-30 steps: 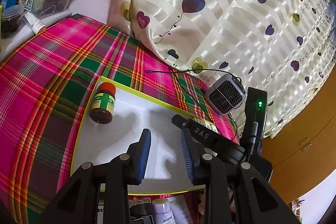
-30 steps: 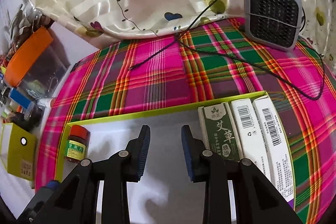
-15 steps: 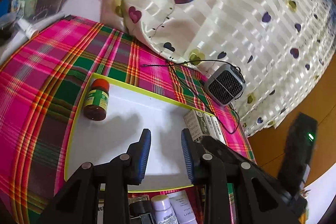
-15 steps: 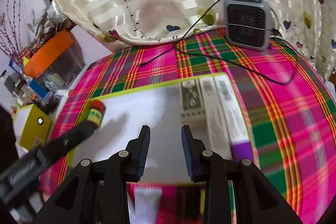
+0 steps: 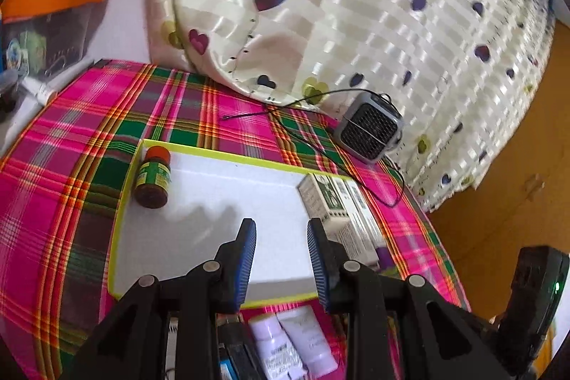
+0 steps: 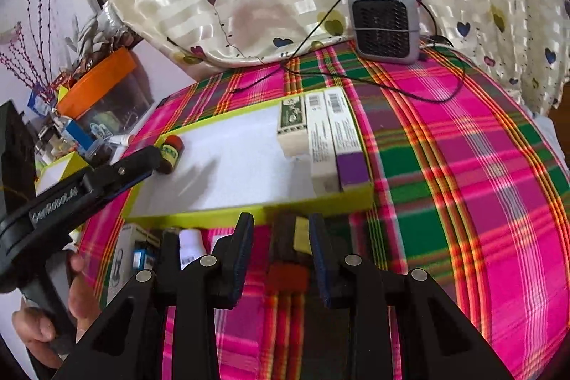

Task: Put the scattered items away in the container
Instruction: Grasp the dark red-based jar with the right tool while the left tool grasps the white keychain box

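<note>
- The left gripper (image 5: 281,251) is hovering over the near part of the container (image 5: 228,156), a shallow white tray with a yellow-green rim lying on the plaid-covered table (image 5: 71,173); its fingers (image 5: 245,259) are standing apart with nothing between them.
- The right gripper (image 6: 281,255) is hanging over the table in front of the container (image 6: 320,200); its fingers (image 6: 240,259) are opening, empty, above a blurred dark object with a red end (image 6: 286,259).
- 1 brown bottle with a red cap (image 5: 152,177) is lying in the container's far left corner.
- 3 long boxes (image 6: 320,134) are lying side by side at its right end.
- White bottles (image 5: 285,341) and other small items are waiting just outside the near rim.
- A grey fan (image 6: 383,24) is standing by the heart-print curtain (image 5: 356,6).
</note>
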Demonstrator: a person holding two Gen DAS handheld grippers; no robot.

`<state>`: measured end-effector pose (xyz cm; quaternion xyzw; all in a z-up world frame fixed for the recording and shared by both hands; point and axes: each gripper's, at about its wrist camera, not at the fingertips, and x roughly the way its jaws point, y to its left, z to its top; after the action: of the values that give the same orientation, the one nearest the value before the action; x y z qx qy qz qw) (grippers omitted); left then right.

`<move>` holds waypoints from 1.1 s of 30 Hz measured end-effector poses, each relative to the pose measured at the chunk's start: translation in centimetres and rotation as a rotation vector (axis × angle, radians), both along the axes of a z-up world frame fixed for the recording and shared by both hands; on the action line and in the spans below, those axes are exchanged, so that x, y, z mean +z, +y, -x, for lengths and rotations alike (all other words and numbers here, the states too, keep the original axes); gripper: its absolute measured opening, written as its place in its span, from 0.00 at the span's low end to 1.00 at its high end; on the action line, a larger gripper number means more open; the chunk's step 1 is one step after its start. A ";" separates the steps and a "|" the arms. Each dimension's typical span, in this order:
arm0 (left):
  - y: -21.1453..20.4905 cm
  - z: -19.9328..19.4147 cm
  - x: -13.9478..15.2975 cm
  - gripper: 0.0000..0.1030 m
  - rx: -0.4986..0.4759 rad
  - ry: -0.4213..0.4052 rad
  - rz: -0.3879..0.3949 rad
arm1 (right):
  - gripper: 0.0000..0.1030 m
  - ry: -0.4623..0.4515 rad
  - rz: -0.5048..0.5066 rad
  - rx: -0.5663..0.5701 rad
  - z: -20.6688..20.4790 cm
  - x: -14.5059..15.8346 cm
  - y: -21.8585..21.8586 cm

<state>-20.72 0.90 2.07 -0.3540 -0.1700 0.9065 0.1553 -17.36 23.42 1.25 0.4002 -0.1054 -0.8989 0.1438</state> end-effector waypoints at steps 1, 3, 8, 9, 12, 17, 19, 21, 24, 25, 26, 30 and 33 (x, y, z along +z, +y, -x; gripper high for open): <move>0.1 -0.5 0.0 0.29 -0.006 0.006 0.010 | 0.33 0.000 0.006 0.003 -0.3 -0.1 0.2; 0.1 -1.4 0.0 0.29 -0.011 0.011 0.019 | 0.38 0.006 0.013 0.008 -0.9 -0.2 0.4; -1.0 -4.1 0.2 0.29 -0.001 0.037 0.023 | 0.40 0.014 0.029 0.024 -1.8 -0.5 0.6; -1.4 -4.7 0.2 0.29 0.008 0.039 0.025 | 0.40 0.015 0.037 0.024 -2.0 -0.6 0.7; -2.8 -5.9 -0.1 0.29 0.041 0.033 0.036 | 0.40 0.015 0.060 0.025 -2.5 -0.8 0.9; -4.9 -7.4 -0.9 0.29 0.098 0.000 0.051 | 0.41 0.011 0.064 0.035 -3.0 -1.1 1.0; -5.2 -7.9 -1.1 0.29 0.110 -0.009 0.055 | 0.41 0.011 0.064 0.041 -3.2 -1.2 0.9; -5.4 -8.4 -1.2 0.29 0.115 -0.013 0.063 | 0.41 0.007 0.064 0.044 -3.4 -1.3 0.9; -5.2 -9.0 -1.4 0.29 0.112 -0.020 0.073 | 0.41 0.003 0.065 0.048 -3.6 -1.4 0.9; -5.1 -9.2 -1.5 0.29 0.111 -0.021 0.077 | 0.41 0.002 0.065 0.050 -3.7 -1.5 1.0; -5.0 -9.3 -1.6 0.29 0.111 -0.023 0.081 | 0.41 0.000 0.065 0.051 -3.8 -1.5 1.0; -4.7 -9.5 -2.2 0.29 0.109 -0.043 0.093 | 0.41 -0.001 0.064 0.049 -3.9 -1.5 1.1; -4.7 -9.4 -2.7 0.29 0.122 -0.061 0.095 | 0.41 0.002 0.062 0.048 -3.9 -1.4 1.1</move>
<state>-11.28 -3.78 -0.68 -0.3773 -0.1526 0.9102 0.0773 -13.47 24.53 -0.15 0.3968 -0.1237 -0.8920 0.1777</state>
